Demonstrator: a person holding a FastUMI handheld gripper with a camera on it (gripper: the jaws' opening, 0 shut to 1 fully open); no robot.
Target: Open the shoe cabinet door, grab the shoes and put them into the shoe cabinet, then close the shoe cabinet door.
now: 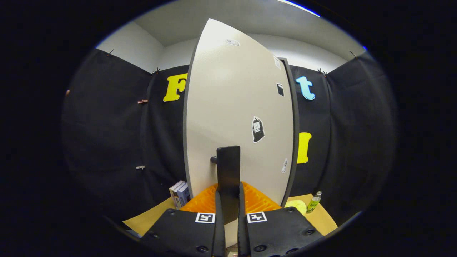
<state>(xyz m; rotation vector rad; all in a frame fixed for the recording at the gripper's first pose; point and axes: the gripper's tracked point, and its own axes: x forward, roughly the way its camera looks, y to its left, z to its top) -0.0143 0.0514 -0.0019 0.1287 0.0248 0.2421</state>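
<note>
Fingers point(246, 201) of the gripper point(227, 203) are pressed together on the dark handle point(228, 171) of the cabinet door point(235, 107), 1 finger on each side of it, so the claw is clamped on the handle. The handle stands upright between the fingers and rises above their tips; a short peg joins it to the door at its left side. The door is pale and tall, with a dark edge, and it carries a few small stickers point(257, 129). It is right ahead of the gripper. Behind the door, on the right, a dark cabinet edge point(295, 142) is visible. I cannot tell if the door is fully closed or a little open. On the brown table point(150, 217), 2 books point(180, 193) stand left of the door. To the right of the door are a yellow round thing point(298, 206) and a small green bottle point(314, 202), just beside each other. Shoes are hidden.
</note>
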